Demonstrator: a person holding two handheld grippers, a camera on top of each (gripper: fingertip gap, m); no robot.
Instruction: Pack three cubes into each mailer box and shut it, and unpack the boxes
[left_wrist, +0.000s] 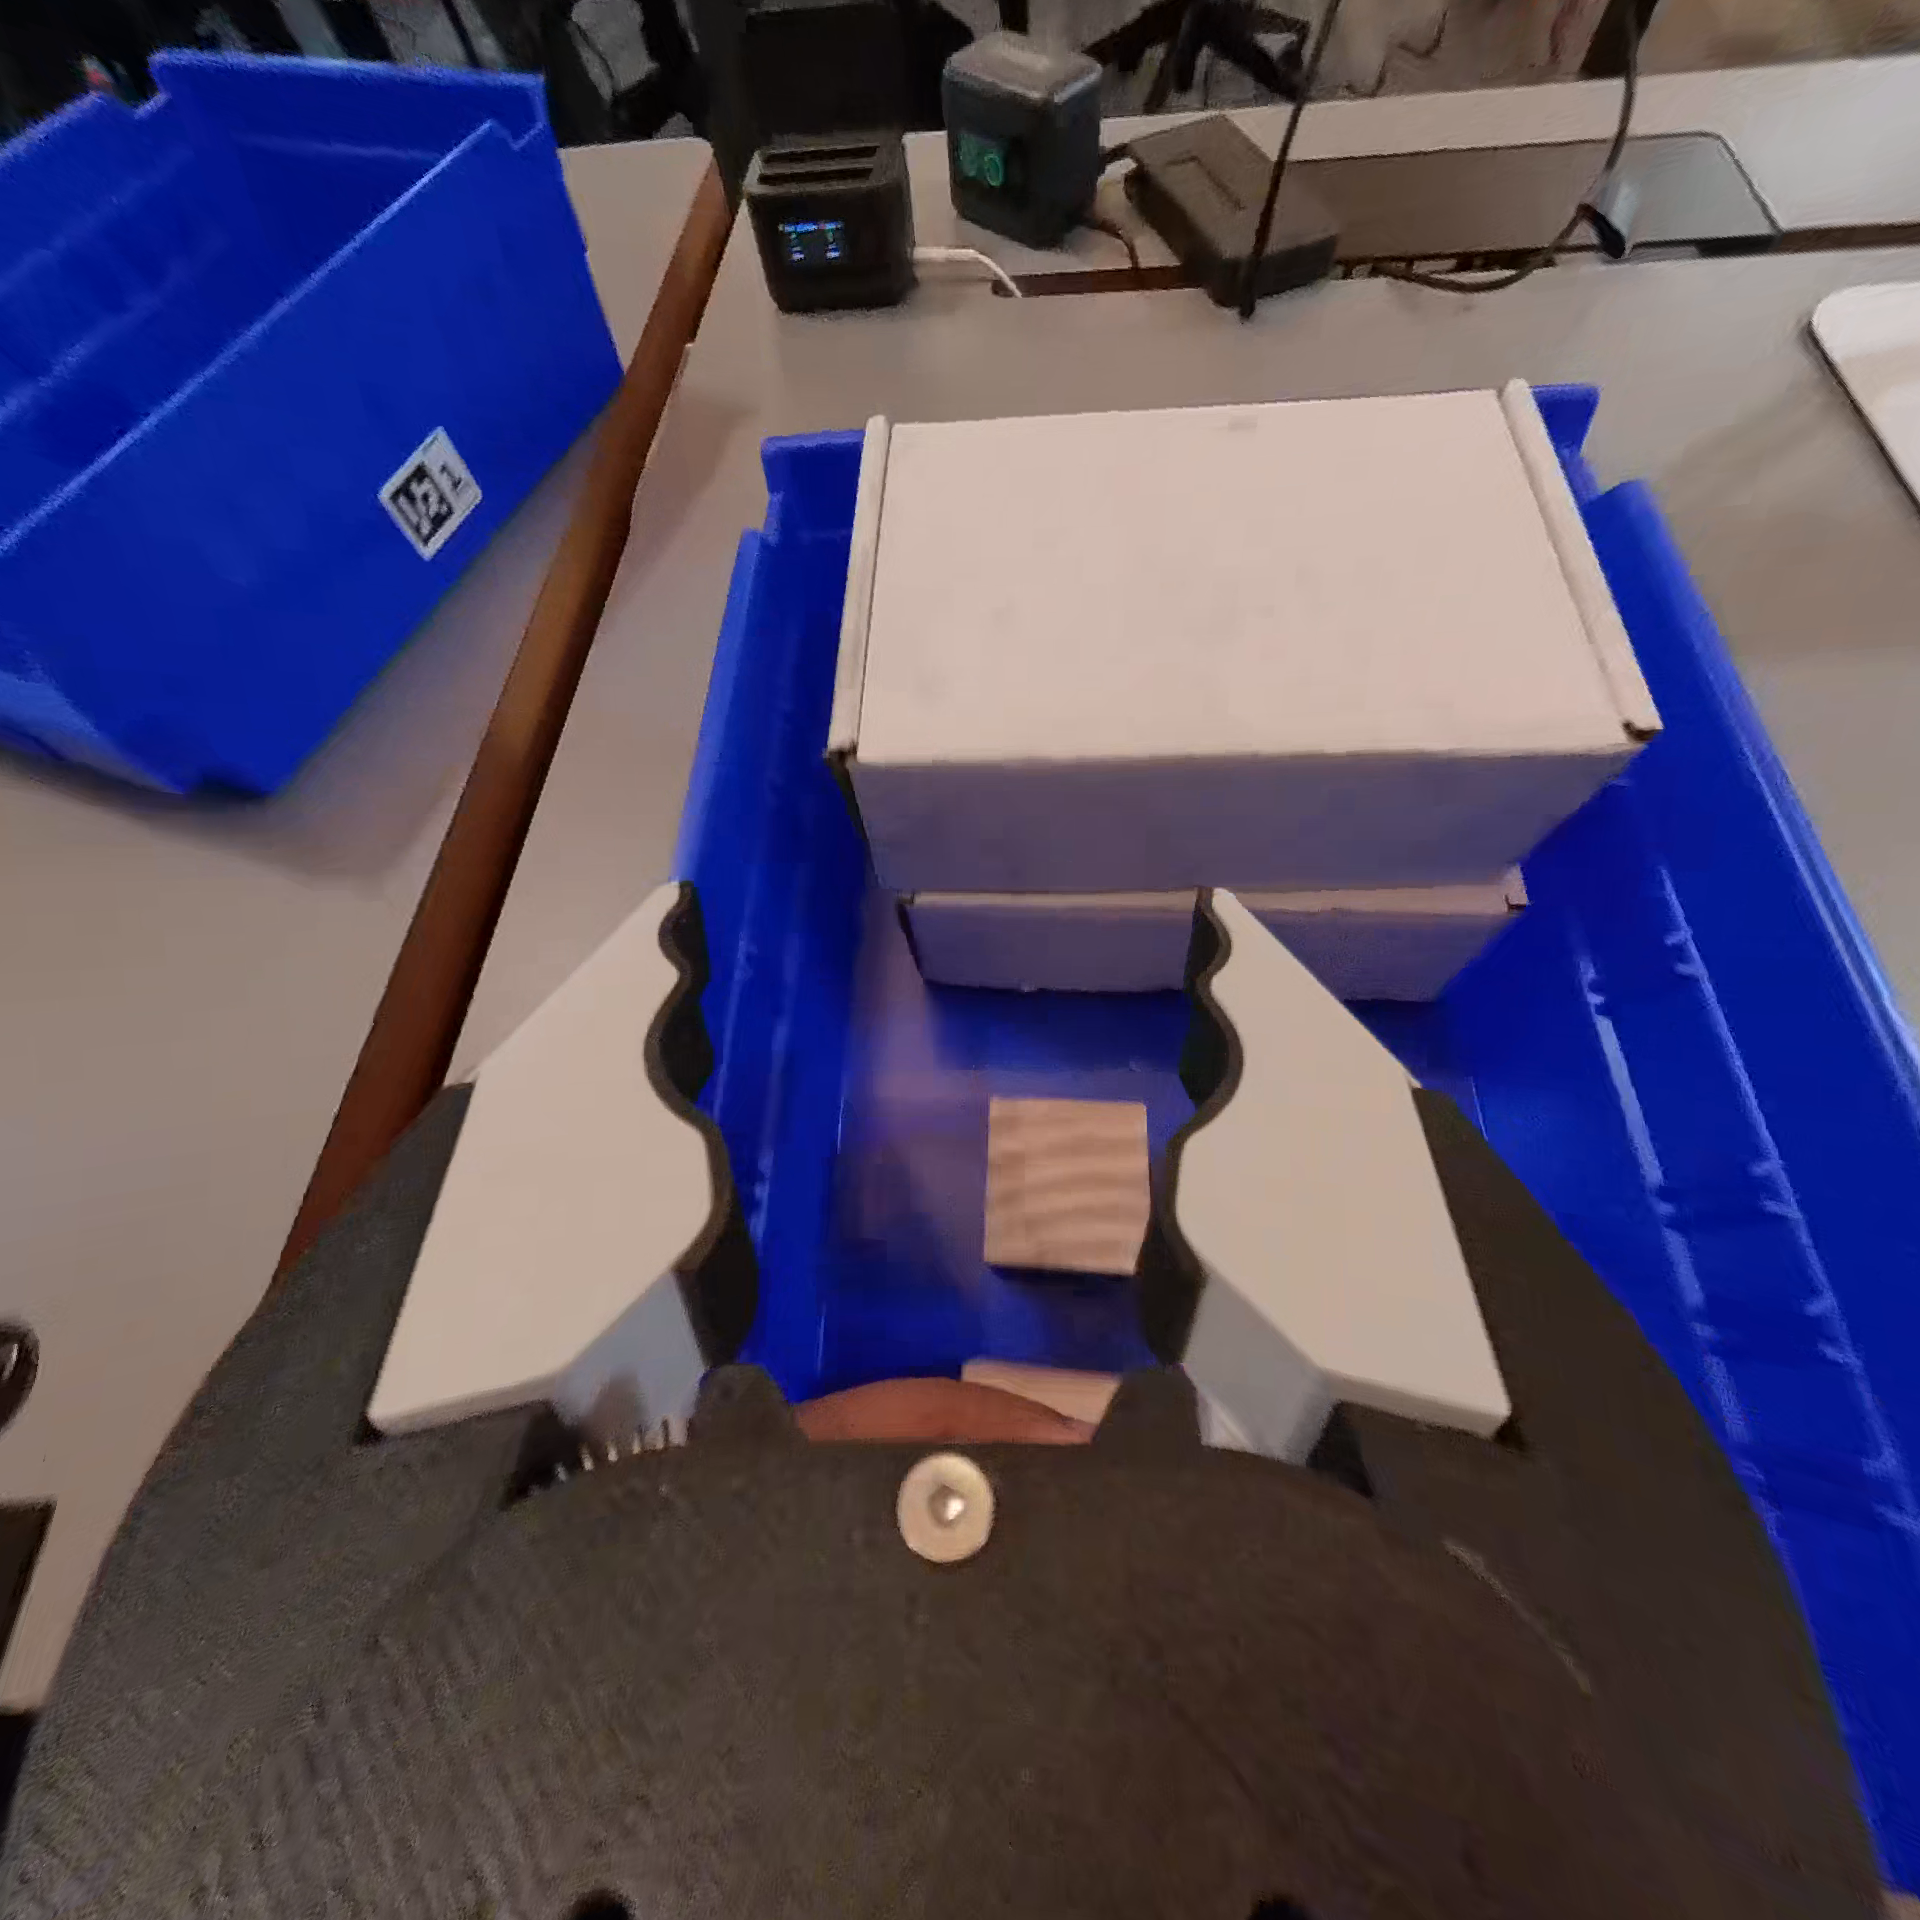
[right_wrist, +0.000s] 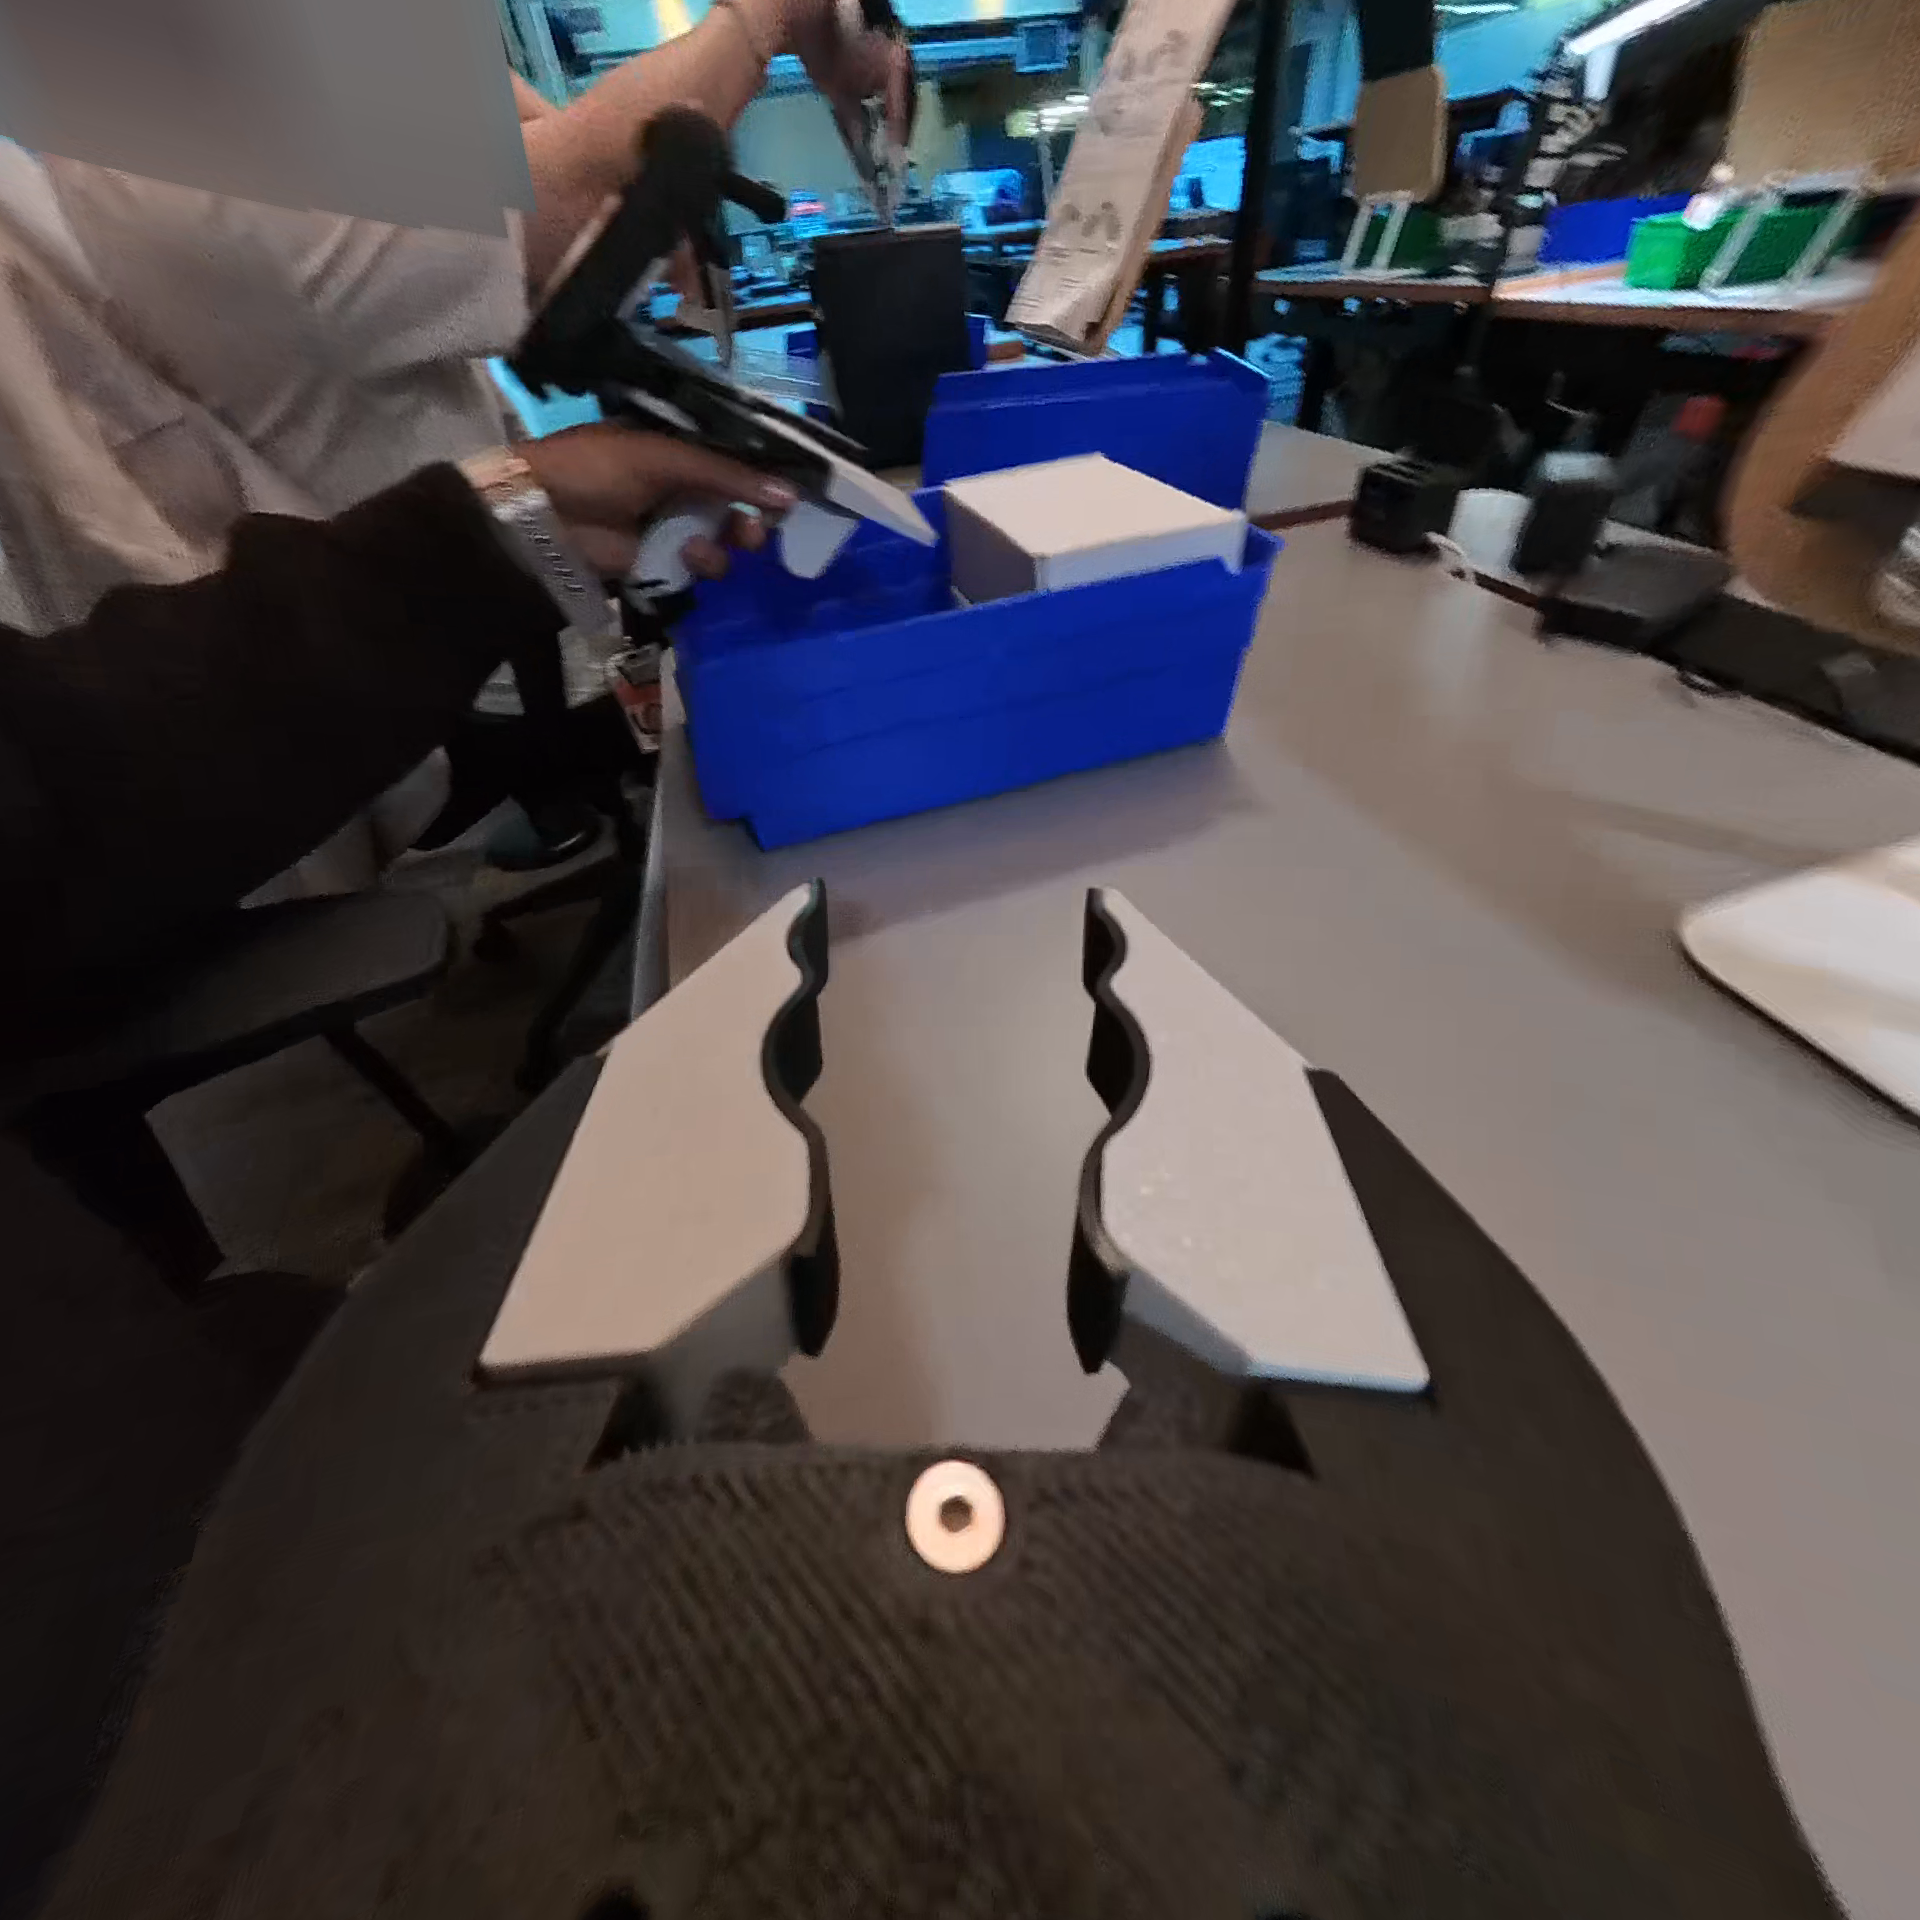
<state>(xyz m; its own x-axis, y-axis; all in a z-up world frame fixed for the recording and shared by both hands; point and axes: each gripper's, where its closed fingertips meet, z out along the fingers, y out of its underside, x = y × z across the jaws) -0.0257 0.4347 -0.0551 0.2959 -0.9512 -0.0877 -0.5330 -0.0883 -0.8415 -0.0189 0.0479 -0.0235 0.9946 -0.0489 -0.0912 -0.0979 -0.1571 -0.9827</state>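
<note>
- Cube (left_wrist: 1065, 1184) first: a single wooden one sits on the floor of the blue bin (left_wrist: 1714, 1091), lower centre of the left wrist view, right between my fingers but lower down, nothing touching it.
- There's a sliver of another wooden piece at the very bottom of the gap, mostly hidden behind the claw body, so can't say much about it.
- My left gripper (left_wrist: 951, 904) is spread wide, holding nothing, hanging over the near end of the bin.
- Two white mailer boxes are stacked at the far end of the same bin: the top mailer box (left_wrist: 1216, 613) is closed, and the lower mailer box (left_wrist: 1049, 940) peeks out underneath it.
- My right gripper (right_wrist: 956, 899) is also parted and empty, low over the bare grey table (right_wrist: 1455, 935), well apart from the bin, which sits mid-frame in that view.
- A second blue bin (left_wrist: 260, 468) is in the upper left of the left view.
- My guess is I'm at the cube-pickup step, no box opened yet.
- Next move probably needs the left claw dropped straight down around the cube, staying clear of the bin wall, then squeezed.
</note>
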